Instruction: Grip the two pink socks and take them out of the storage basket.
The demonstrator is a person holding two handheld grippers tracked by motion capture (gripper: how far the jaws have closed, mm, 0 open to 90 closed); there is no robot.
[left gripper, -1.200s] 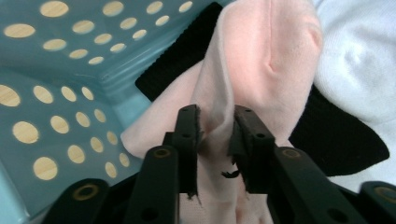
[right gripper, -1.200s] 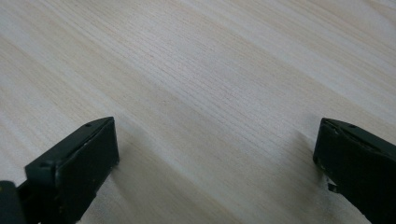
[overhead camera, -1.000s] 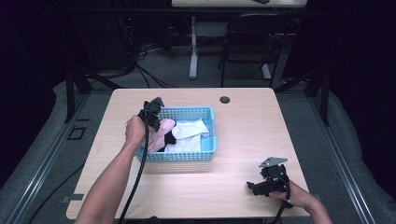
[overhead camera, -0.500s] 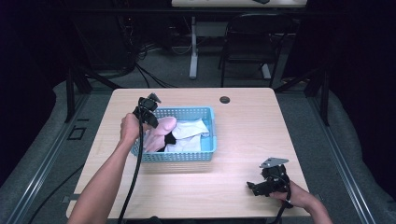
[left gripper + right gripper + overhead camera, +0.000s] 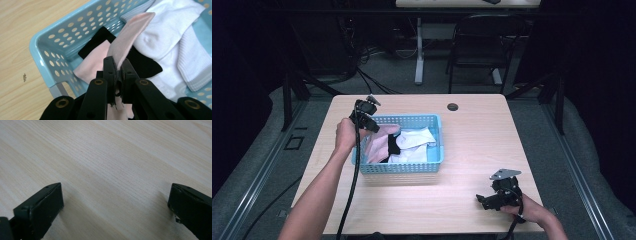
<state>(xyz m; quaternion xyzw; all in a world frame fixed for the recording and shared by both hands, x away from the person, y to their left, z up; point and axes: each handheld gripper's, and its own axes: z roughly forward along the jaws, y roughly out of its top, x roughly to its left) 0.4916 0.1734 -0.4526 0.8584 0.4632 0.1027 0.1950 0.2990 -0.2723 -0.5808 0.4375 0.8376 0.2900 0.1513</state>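
At centre left we see our left gripper (image 5: 117,65) clenched on a pink sock (image 5: 130,35) over the blue basket (image 5: 434,165). Our right gripper (image 5: 486,202), lower right, rests with jaws spread on the table (image 5: 492,135).

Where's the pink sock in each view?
High view: pink sock at the left end of the blue basket, in the left gripper.
Left gripper view: centre, rising from the shut jaws, over a black sock.
Right gripper view: none of the sock; bare table.
Shared landmark: the blue basket.
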